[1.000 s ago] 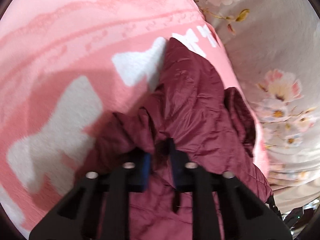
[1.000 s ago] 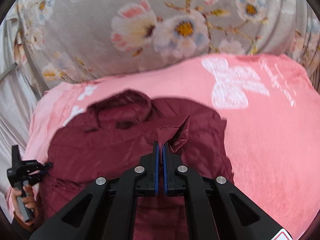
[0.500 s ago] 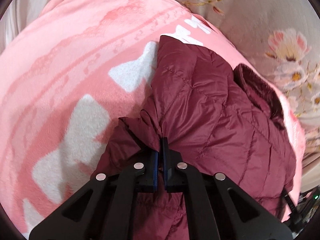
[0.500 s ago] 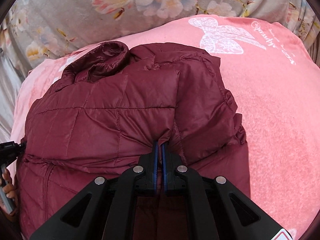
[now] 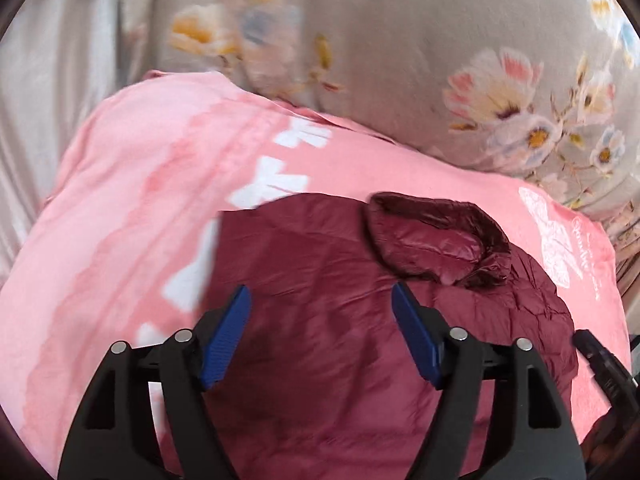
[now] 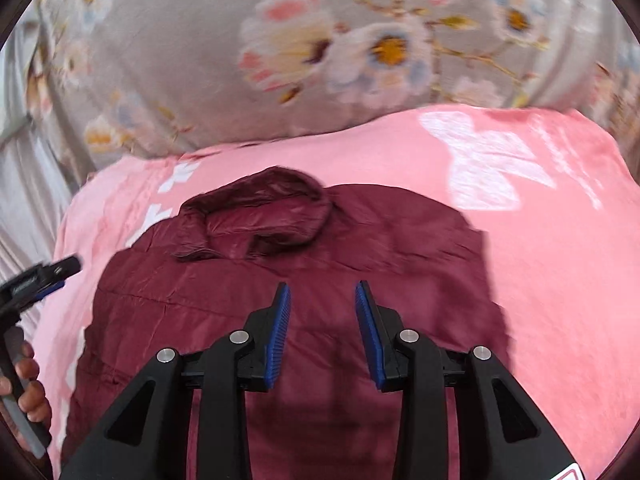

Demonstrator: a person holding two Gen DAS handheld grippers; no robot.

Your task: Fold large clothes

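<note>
A dark red quilted jacket [image 5: 320,272] [image 6: 304,296] lies spread on a pink blanket [image 5: 132,200] [image 6: 540,260], its collar [image 5: 440,240] [image 6: 260,216] at the far side. My left gripper [image 5: 320,304] hovers above the jacket with its jaws opening wide and nothing between the blue pads. My right gripper [image 6: 322,300] is also above the jacket, jaws opening, with no fabric in them. In the right wrist view the left gripper [image 6: 60,270] shows at the left edge, held by a hand [image 6: 28,392]. In the left wrist view part of the right gripper shows at the right edge; its jaws are hidden.
A grey floral quilt [image 5: 440,60] [image 6: 320,48] rises behind the blanket. Pale curtain fabric [image 5: 48,72] hangs at the far left. The blanket carries white bow prints [image 6: 492,156].
Both grippers have let go of the jacket folds they were pinching and now stand open. Both have pulled back and up, and the jacket lies flatter on the blanket.
</note>
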